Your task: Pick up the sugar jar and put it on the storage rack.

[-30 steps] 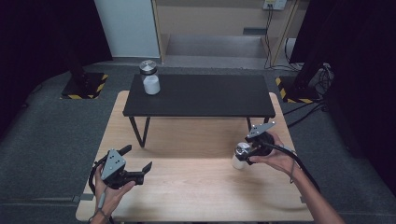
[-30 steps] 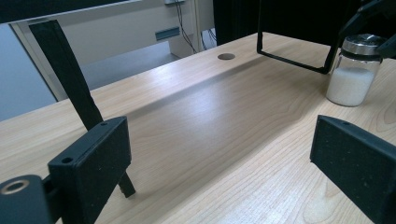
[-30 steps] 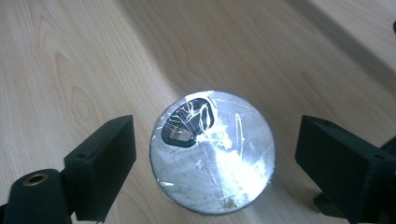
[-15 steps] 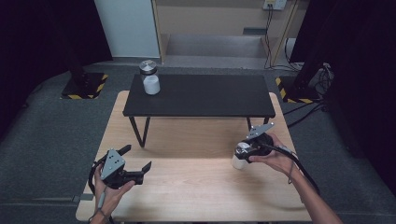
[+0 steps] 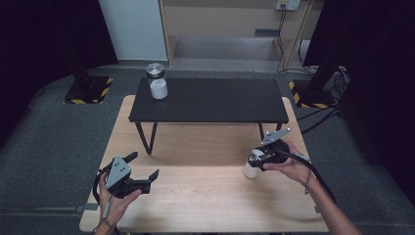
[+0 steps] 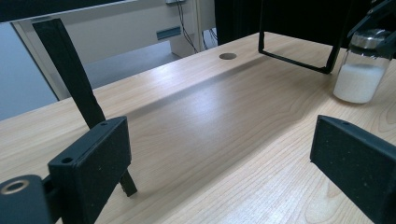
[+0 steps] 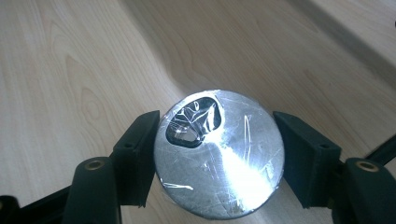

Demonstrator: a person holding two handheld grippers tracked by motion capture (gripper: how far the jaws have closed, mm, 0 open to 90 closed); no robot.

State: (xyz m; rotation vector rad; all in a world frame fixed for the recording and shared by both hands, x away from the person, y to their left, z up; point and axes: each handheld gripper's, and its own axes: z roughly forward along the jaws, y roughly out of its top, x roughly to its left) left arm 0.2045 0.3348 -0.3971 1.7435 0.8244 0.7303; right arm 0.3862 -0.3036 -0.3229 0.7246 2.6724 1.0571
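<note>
A glass jar of white powder (image 5: 251,169) with a silver lid (image 7: 233,168) stands on the wooden table (image 5: 205,200) at the right. My right gripper (image 5: 259,158) reaches over it from the right and is shut on the jar, a pad on each side of the lid (image 7: 219,154). A second jar (image 5: 157,82) of the same kind stands at the left end of the black low table (image 5: 210,100). My left gripper (image 5: 143,166) is held at the near left, open and holding nothing (image 6: 224,154); the right-hand jar (image 6: 362,70) is far ahead of it.
The black low table spans the back of the wooden table, and its thin legs (image 6: 299,63) come down near the held jar. A round hole (image 6: 227,56) lies in the wood beyond the left gripper. Grey floor surrounds the table.
The right gripper's jaws look drawn in closer on the jar's lid. Neither hand has shifted, and the left gripper stays open.
</note>
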